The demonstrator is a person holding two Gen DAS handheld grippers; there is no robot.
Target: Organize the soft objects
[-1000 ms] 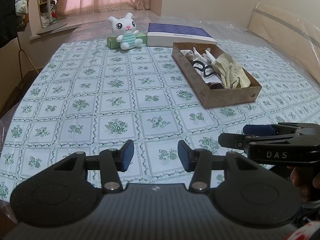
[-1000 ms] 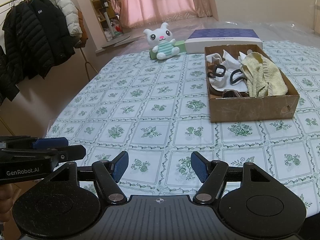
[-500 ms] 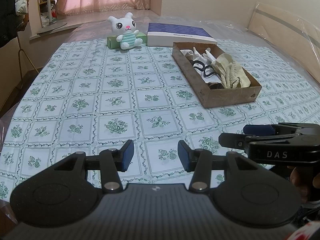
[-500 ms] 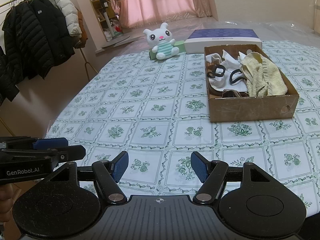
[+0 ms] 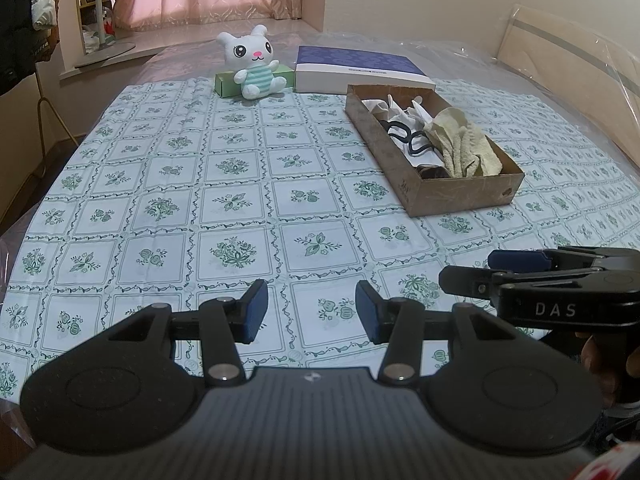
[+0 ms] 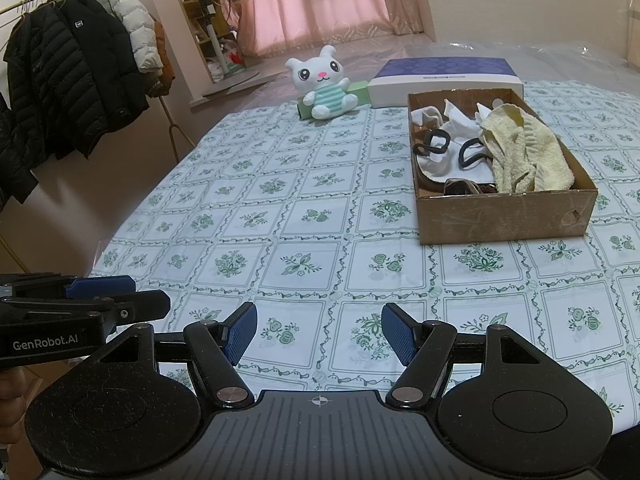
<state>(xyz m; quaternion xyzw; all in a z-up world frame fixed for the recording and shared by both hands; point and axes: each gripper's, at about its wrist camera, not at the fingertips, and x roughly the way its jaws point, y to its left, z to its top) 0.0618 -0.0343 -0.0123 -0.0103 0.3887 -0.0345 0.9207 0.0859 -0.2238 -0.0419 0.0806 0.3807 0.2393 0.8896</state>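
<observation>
A brown cardboard box (image 5: 460, 196) (image 6: 504, 216) sits on the patterned tablecloth at the right. It holds a yellowish towel (image 5: 464, 148) (image 6: 524, 152), white cloth (image 6: 440, 148) and black hair bands (image 6: 436, 142). A white plush bunny (image 5: 256, 62) (image 6: 326, 82) sits at the far edge, leaning on a green box (image 5: 226, 82). My left gripper (image 5: 310, 310) is open and empty, low over the near edge. My right gripper (image 6: 318, 332) is open and empty, beside the left one.
A purple and white flat box (image 5: 360, 70) (image 6: 444, 76) lies at the far edge behind the cardboard box. A rack of dark coats (image 6: 68, 80) stands left of the table. The tablecloth (image 5: 200, 184) spreads between grippers and box.
</observation>
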